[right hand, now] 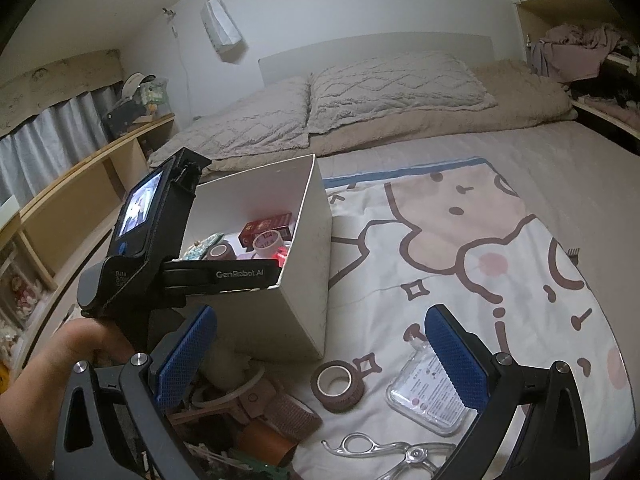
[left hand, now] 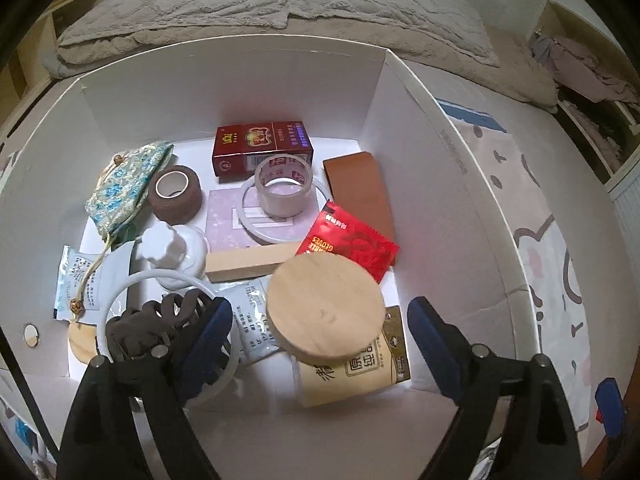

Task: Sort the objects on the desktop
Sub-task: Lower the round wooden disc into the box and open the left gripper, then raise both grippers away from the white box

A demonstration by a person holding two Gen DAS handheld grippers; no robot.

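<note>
Left wrist view: left gripper [left hand: 320,332] hangs steeply nose-down inside the open white cardboard box [left hand: 224,80], blue-padded jaws spread wide, pads pressing on nothing. Between them, slightly blurred, sits a round tan wooden disc [left hand: 325,309], tilted over a beige printed sachet [left hand: 360,376]; reads as just let go, landed or landing on the pile. Box is the drop bin, already loaded: dark red printed carton [left hand: 262,148] against the far wall, clear packing tape roll [left hand: 284,186] on a lilac flat box [left hand: 236,216], brown bandage roll [left hand: 175,194], blue-green brocade pouch [left hand: 128,184], white pump bottle [left hand: 172,252], pale wooden block [left hand: 248,262], red glove sachet [left hand: 352,246], brown clay-coloured slab [left hand: 358,188] leaning on the right wall, brown hair claw [left hand: 160,320] inside a white ring [left hand: 120,292]. Everything lies loose, no order. Right wrist view: right gripper [right hand: 320,360] is angled moderately down over the cartoon-print bedspread [right hand: 460,240], jaws parted and empty, idle beside the box. It frames the unsorted stock: second brown bandage roll [right hand: 338,384], clear plastic flat case [right hand: 430,400], clear plastic tongs [right hand: 380,448], and a mixed heap at lower left. The person's hand [right hand: 84,340] grips the left tool's handle, whose body reaches over the box rim. Judgement: more pickups left; the bandage roll is the easy next grab.
</note>
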